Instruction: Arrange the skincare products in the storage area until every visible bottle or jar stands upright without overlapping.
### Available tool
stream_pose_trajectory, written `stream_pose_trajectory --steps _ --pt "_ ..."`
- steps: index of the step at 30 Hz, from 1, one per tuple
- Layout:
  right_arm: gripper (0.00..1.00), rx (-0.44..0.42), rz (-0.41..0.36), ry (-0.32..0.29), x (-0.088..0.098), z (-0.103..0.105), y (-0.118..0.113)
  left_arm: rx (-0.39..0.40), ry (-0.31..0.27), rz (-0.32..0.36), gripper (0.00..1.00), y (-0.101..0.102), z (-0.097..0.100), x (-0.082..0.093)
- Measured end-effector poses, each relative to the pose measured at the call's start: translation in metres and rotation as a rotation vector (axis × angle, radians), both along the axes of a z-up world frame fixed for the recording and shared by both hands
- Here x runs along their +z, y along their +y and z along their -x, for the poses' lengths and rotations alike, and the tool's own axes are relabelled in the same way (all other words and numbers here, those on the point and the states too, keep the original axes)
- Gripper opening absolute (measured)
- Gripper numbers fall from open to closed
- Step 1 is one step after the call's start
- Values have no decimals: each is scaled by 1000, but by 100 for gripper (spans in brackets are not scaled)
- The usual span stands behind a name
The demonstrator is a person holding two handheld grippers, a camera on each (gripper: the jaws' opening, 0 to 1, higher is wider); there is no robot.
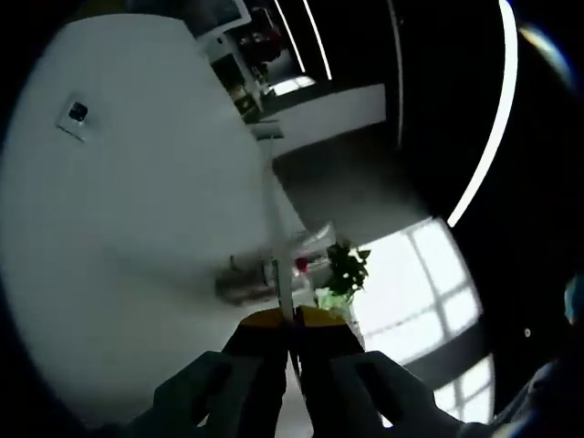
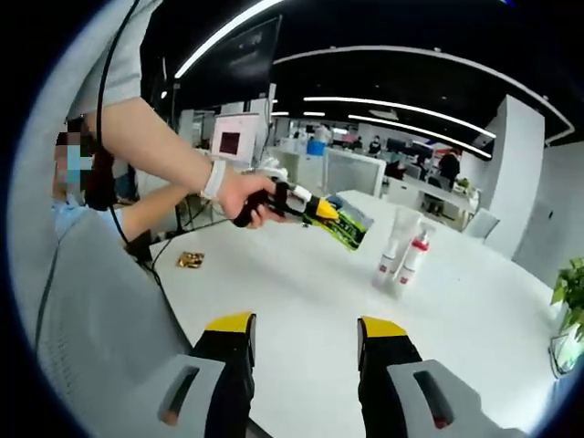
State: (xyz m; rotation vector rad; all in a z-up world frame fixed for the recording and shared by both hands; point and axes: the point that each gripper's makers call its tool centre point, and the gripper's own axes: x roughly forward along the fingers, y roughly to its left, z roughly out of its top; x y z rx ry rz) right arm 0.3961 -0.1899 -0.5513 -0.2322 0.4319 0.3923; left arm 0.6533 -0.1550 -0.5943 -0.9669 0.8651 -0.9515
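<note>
Skincare bottles, a white tube with a pale cap (image 2: 391,245) and a white bottle with a red top (image 2: 412,257), stand upright just beside each other on the white tabletop (image 2: 310,301), ahead of the right claw (image 2: 303,336), whose yellow-tipped black jaws are spread apart with nothing between them. A person's hand (image 2: 245,197) holds the left claw (image 2: 351,239) above the tabletop, clamped on a flat green and dark packet (image 2: 350,224). In the left gripper view the left claw (image 1: 294,321) is pressed together on that thin packet (image 1: 281,274), seen edge-on. A small brown packet (image 2: 190,260) lies on the tabletop near the person. A green potted plant (image 2: 571,294) stands at the tabletop's far edge.
</note>
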Motion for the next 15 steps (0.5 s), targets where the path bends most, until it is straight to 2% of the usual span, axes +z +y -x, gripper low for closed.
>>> stream_pose_trajectory --steps 3,5,7,10,15 --pt "40 0 12 9 -2 1 -1 -22 14 -47 0 -1 -9 -18" --pt "40 -13 18 8 -2 0 -5 -26 25 -64 0 -1 -22 -31" --pt "39 -13 18 9 -2 0 -5 -19 47 -57 0 -1 -31 -38" --pt "38 6 28 16 -5 2 -1 -12 66 -48 0 -4 -36 -44" --pt "37 -4 24 32 -8 2 -4 -12 99 -91 0 -5 -44 -65"
